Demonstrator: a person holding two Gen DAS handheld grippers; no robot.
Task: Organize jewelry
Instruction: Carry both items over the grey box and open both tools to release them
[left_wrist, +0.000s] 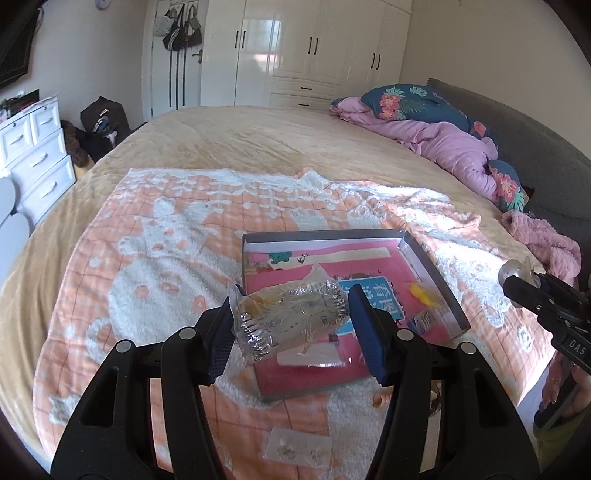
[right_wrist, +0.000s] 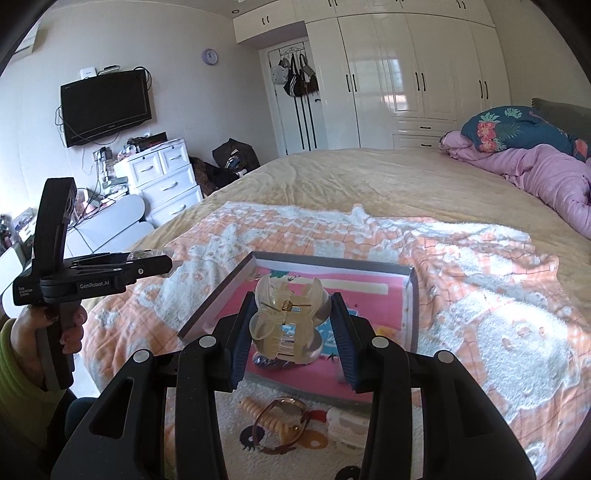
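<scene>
My left gripper (left_wrist: 293, 302) is shut on a crumpled clear plastic bag (left_wrist: 288, 321) with small jewelry inside, held above a shallow grey-rimmed box (left_wrist: 436, 280) with a pink lining. The box lies on an orange and white blanket (left_wrist: 155, 258). My right gripper (right_wrist: 291, 317) is shut on a translucent hair claw clip (right_wrist: 284, 325), also above the box (right_wrist: 218, 295). Each view shows the other gripper off to the side: the right gripper (left_wrist: 517, 282) with the clip (left_wrist: 515, 269), and the left gripper (right_wrist: 162, 260) in a person's hand.
A small clear packet of earrings (left_wrist: 295, 448) lies on the blanket near me. A spiral hair tie (right_wrist: 258, 413), a brown bangle (right_wrist: 284, 424) and a white clip (right_wrist: 347, 428) lie in front of the box. A pink quilt (left_wrist: 450, 147) is at the far right.
</scene>
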